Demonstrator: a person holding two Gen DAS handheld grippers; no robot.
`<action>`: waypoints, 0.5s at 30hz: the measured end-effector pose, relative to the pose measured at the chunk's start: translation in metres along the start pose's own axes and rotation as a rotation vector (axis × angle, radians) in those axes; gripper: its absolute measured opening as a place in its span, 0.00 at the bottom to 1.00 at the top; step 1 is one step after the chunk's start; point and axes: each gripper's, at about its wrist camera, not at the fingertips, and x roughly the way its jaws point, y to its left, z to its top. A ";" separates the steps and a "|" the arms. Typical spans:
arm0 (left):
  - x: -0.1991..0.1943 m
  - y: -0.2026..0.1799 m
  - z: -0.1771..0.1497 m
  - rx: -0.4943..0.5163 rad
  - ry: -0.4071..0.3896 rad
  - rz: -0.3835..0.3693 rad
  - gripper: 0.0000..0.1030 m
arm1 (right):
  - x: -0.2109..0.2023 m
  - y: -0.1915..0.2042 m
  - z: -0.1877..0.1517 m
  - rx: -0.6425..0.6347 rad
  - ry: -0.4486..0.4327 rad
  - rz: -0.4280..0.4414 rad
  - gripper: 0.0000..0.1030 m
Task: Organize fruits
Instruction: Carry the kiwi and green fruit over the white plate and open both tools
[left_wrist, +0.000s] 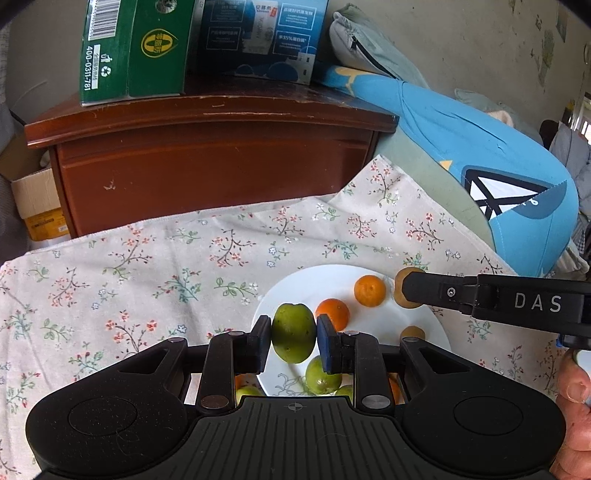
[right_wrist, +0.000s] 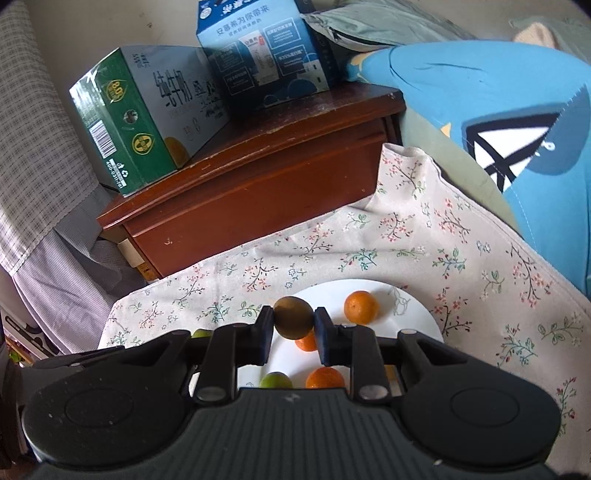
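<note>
Green fruit (left_wrist: 293, 332) sits pinched upright, long axis vertical, in the left gripper (left_wrist: 293, 338), jaws clenched on its sides, hanging over the white plate (left_wrist: 306, 280). Just beside it, the right gripper (right_wrist: 294, 325) grasps a brown fruit (right_wrist: 293, 317) above the same plate. Oranges (left_wrist: 369, 290) and limes (left_wrist: 322, 374) wait below on the floral cloth (left_wrist: 147, 266). Both loads look ready to go outward, left-hand fruit nearer the plate's left rim.

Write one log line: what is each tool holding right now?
left tool: shut on green fruit | right tool: shut on brown fruit | both above white plate
</note>
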 end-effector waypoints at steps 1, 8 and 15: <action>0.003 0.000 -0.001 -0.003 0.007 -0.003 0.23 | 0.001 -0.003 -0.001 0.020 0.009 -0.005 0.23; 0.018 0.004 -0.002 -0.041 0.036 -0.038 0.24 | 0.011 -0.013 -0.007 0.082 0.054 -0.027 0.23; 0.032 0.004 -0.004 -0.067 0.061 -0.047 0.24 | 0.020 -0.019 -0.013 0.111 0.083 -0.056 0.23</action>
